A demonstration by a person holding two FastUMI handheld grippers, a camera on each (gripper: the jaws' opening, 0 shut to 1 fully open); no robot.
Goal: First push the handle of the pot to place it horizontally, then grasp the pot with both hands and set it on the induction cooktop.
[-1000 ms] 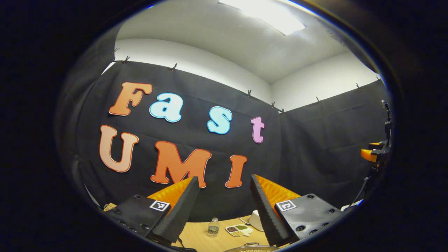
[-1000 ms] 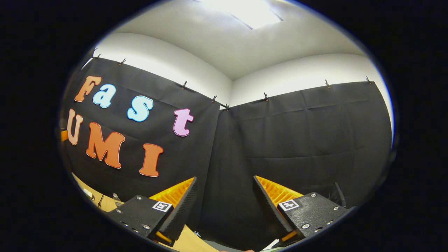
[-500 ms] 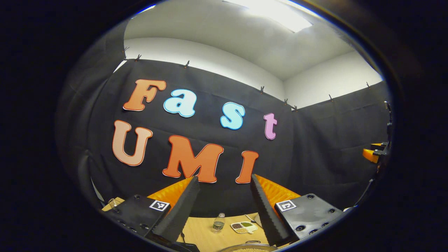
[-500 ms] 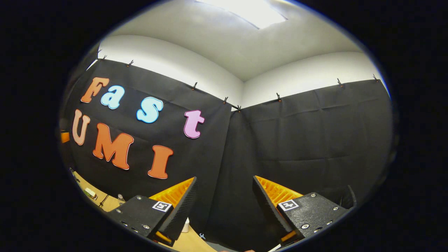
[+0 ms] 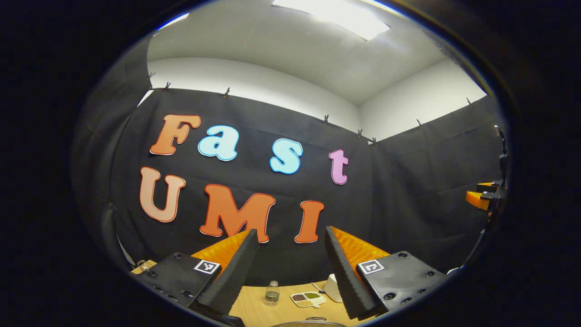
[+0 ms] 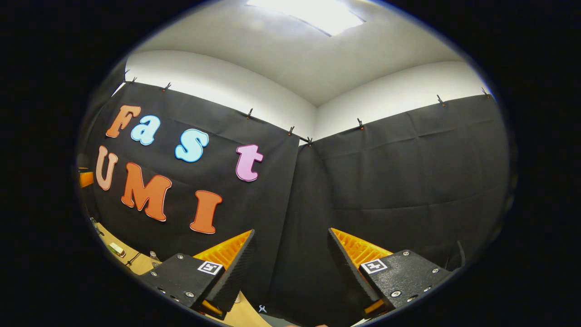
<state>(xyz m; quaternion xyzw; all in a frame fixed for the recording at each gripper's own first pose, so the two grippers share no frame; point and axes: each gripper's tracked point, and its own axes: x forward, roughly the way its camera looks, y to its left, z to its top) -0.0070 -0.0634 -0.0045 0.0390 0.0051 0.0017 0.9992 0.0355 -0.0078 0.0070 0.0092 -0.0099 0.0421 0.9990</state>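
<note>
The left gripper (image 5: 290,236) points high at the black cloth wall (image 5: 408,190), fingers spread with nothing between them. Low between them in the left gripper view lies a wooden table (image 5: 254,304) with a small bottle (image 5: 272,292), a divided snack dish (image 5: 307,298) and a white object (image 5: 335,287). The pot (image 5: 308,323) (just its rim and handle) peeks in at the bottom edge. The right gripper (image 6: 290,236) is likewise released and empty, aimed at the wall's corner.

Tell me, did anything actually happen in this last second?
Hardly anything. Both cameras swayed slightly, so the wall slid about in both views. Both claws, left and right, stayed open, holding nothing. The bottle and sectioned dish still sit on the table.
</note>
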